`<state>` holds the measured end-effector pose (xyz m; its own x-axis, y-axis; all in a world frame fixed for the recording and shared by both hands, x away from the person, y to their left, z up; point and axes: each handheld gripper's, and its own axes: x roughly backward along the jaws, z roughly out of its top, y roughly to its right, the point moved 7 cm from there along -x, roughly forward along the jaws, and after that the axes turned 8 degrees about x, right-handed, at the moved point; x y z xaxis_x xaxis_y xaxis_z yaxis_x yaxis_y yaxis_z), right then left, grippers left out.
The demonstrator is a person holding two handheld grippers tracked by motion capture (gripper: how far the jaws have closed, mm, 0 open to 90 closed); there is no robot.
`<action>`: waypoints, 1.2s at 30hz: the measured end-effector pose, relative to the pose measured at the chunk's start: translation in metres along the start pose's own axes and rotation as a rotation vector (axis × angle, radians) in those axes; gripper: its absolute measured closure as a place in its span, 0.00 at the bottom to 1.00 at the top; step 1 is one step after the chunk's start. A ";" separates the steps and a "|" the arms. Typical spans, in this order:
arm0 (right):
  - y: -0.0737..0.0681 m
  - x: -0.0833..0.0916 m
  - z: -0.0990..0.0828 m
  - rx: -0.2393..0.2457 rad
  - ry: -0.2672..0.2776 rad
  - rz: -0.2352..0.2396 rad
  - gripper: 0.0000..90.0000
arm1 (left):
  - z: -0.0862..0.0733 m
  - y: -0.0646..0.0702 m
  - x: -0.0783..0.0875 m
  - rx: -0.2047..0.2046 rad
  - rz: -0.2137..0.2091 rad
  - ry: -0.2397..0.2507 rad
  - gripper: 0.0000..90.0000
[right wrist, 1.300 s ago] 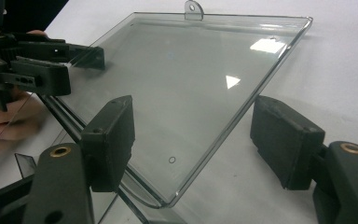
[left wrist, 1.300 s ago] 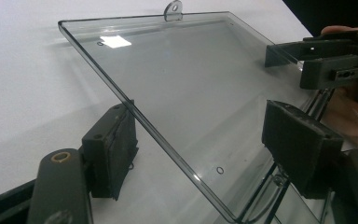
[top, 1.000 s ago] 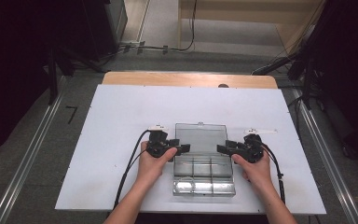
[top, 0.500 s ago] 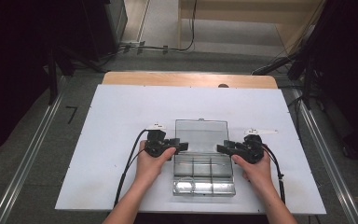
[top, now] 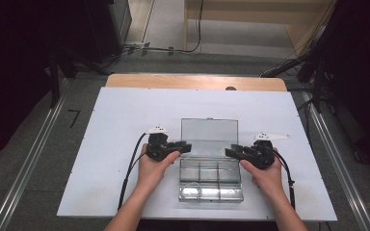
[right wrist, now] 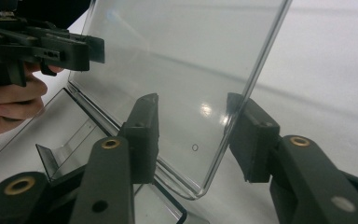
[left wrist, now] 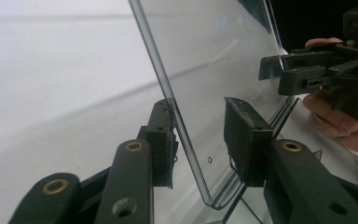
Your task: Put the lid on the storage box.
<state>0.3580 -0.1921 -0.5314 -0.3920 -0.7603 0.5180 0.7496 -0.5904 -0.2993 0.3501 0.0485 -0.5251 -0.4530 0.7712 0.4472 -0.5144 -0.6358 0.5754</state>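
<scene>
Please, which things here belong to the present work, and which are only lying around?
In the work:
- clear plastic box
- its raised lid
- left gripper and right gripper, jaws closing around the lid's side edges

Lying about:
- cables on the floor
- white table, only the support

Your white desk (top: 125,125) sits on a wooden top (top: 192,82) whose bare strip shows along the far edge. Grey floor (top: 29,159) lies to your left, and cables (top: 164,48) run across the floor beyond the desk.

Clear plastic box (top: 211,179) with clear lid (top: 209,130), black grippers with brass rivets, white table (top: 111,125), grey floor (top: 24,144)
</scene>
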 end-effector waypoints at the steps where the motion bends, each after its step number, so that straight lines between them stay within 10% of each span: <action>1: 0.000 0.001 0.000 0.004 0.003 0.001 0.62 | 0.000 0.001 0.000 0.001 -0.001 0.003 0.73; 19: -0.005 0.013 0.002 0.072 0.062 0.009 0.77 | 0.002 0.008 0.012 -0.078 -0.054 0.015 0.84; 36: -0.009 0.017 0.001 0.141 0.084 -0.007 0.78 | 0.028 0.027 0.025 -0.127 -0.021 0.180 0.74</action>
<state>0.3451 -0.1996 -0.5184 -0.4364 -0.7795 0.4494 0.8117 -0.5566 -0.1772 0.3453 0.0514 -0.4790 -0.5579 0.7737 0.3003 -0.6076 -0.6272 0.4872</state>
